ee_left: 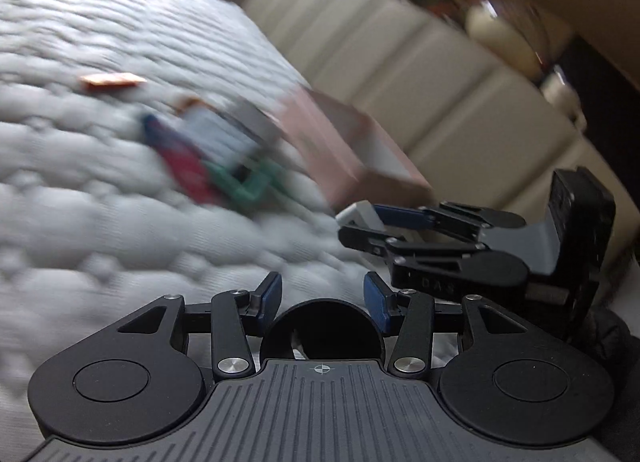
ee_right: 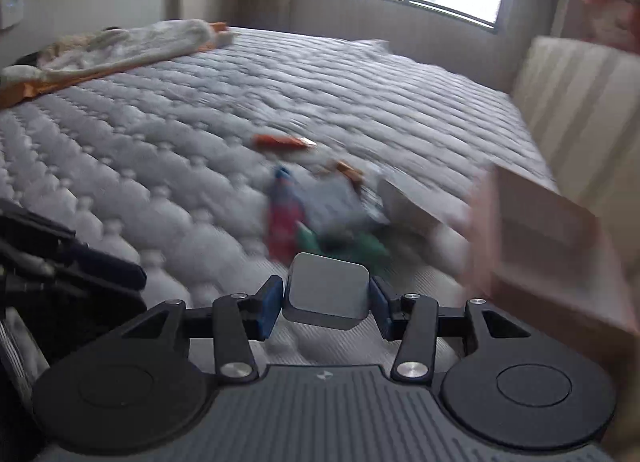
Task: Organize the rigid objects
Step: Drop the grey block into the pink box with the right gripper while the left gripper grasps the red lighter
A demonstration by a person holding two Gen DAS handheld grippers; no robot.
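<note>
Early in the job, by the look of it. Right tongs [ee_right: 326, 304] were clamped on a small grey rounded block [ee_right: 326, 290], pads pressing on both its sides, held just above the mattress [ee_right: 160, 141]. Left tongs [ee_left: 323, 302] stood apart with nothing between the pads.

The open pink cardboard box [ee_right: 540, 246] sat on the bed to the right, probably the drop point; its inside was too blurred to tell what had gone in. Still loose on the mattress: a blurred pile [ee_right: 316, 217] of red, blue, grey and green items just beside the box, and an orange piece [ee_right: 280, 141] farther off. So one item in hand, most left to sort.
</note>
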